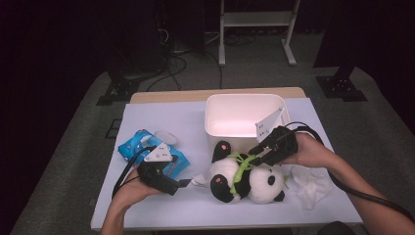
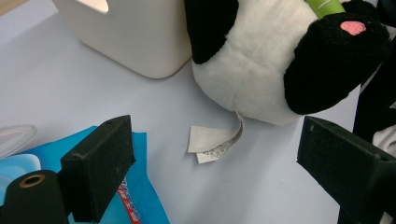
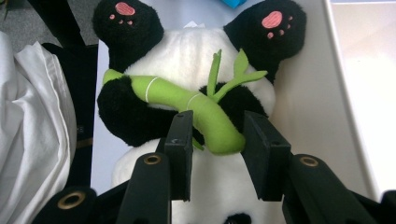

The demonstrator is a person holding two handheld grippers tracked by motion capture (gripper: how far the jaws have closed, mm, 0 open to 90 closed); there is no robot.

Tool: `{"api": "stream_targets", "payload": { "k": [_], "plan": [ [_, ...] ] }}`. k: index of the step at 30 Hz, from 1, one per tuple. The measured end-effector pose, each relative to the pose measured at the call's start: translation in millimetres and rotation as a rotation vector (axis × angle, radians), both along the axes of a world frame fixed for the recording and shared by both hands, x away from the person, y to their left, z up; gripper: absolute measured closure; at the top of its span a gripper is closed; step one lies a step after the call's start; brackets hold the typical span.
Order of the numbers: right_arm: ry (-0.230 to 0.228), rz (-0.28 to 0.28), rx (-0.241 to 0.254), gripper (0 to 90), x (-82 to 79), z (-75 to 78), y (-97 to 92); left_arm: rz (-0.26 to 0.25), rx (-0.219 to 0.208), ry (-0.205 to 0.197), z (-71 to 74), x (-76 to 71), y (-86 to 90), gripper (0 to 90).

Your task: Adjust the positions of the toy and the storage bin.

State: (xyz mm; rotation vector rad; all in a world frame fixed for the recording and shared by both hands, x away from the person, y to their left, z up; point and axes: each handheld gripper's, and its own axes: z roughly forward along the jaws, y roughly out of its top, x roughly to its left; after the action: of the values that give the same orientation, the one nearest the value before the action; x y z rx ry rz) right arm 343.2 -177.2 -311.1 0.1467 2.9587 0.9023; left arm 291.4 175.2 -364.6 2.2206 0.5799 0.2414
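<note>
**A:** ok so which step is this? The right gripper [image 3: 217, 154] sits right over the plush panda [image 1: 247, 178], jaws either side of the lower end of the green bamboo stalk [image 3: 196, 112] the panda hugs. There's a gap on the right side of the stalk and the left jaw is right up against it, so I read it as parted around it, not clamped.

**B:** Same. I'd call it the pick-up step on the panda, grip not made. The panda lies on its back directly under that gripper, feet pointing away from it, touching the near wall of the white bin [image 1: 244, 115], which stands just beyond.

**A:** And the left gripper [image 1: 183, 183]?

**B:** Wide open, nothing between the jaws. It rests on the table, aimed at the panda's side; the panda's sewn-in label [image 2: 215, 140] lies on the cloth just ahead of it, and a blue wipes pack [image 1: 147, 149] sits under and behind its left jaw.

**A:** So next move, my guess: close squarely on the stalk or the belly. Plush squashes, so a shallow pinch could slip.

**B:** Yep. White crumpled cloth [image 1: 306, 183] beside the right hand too. Surface is a pale lavender sheet [image 1: 161, 117] over a wooden table; past that grey carpet, cables, a white metal frame [image 1: 257, 22], dark room.
</note>
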Motion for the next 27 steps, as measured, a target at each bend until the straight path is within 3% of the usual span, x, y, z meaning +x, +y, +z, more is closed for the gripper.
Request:
{"api": "stream_targets", "payload": {
  "k": [11, 27],
  "plan": [
    [0.02, 0.014, 0.024, 75.2, -0.4, -3.0, 0.5, 0.006, 0.002, 0.002, -1.0, 0.6, 0.8, 9.7],
    [-0.012, 0.03, 0.012, 77.5, -3.4, 7.0, 5.3, 0.014, 0.004, 0.005, -3.3, 4.4, 5.8, 9.7]
  ]
}}
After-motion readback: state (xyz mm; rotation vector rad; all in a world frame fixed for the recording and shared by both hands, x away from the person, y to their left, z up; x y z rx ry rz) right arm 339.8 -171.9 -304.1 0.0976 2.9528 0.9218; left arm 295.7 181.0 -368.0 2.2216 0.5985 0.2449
